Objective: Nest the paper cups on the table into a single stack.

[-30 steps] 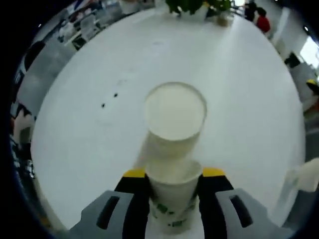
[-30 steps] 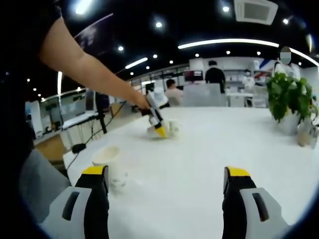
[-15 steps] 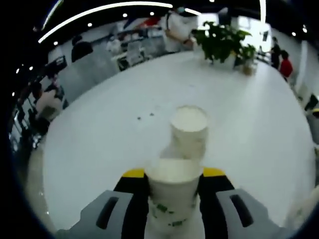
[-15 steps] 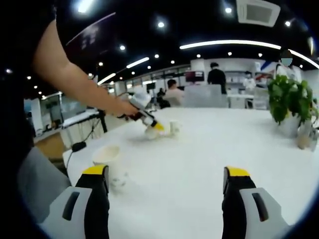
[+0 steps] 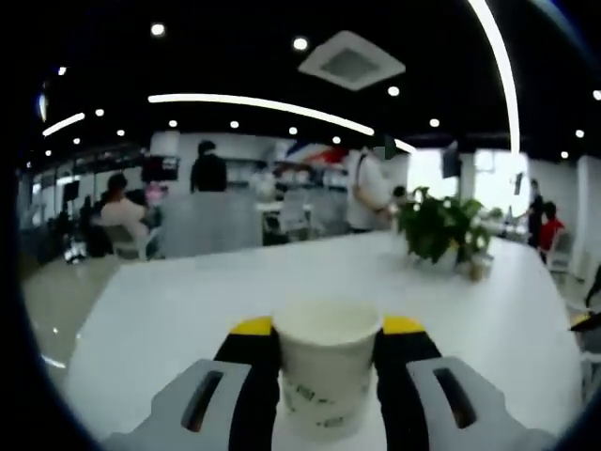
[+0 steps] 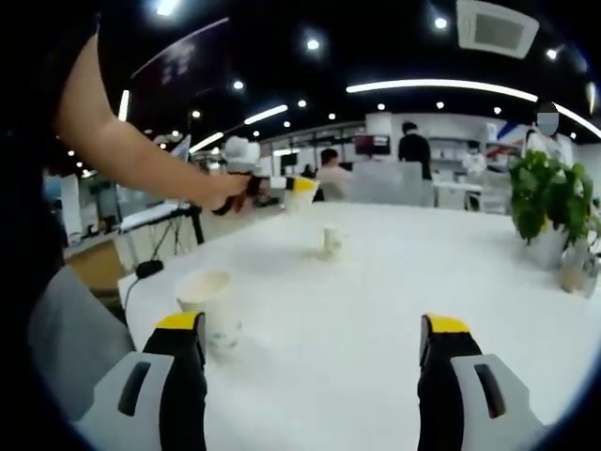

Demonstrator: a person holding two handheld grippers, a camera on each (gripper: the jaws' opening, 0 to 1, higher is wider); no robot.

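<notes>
Little is nested: the left gripper clamps one paper cup aloft, two cups wait on the table toward 11 o'clock, the right gripper gapes empty

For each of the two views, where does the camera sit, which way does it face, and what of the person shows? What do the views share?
Left gripper view: rides on the left gripper, raised and looking level across the white table toward a potted plant; its jaws clamp a paper cup.
Right gripper view: rides on the right gripper, low over the table, jaws apart; the person's arm reaches in from the left, holding the left gripper.
Shared: the table, the plant, the held cup.
</notes>
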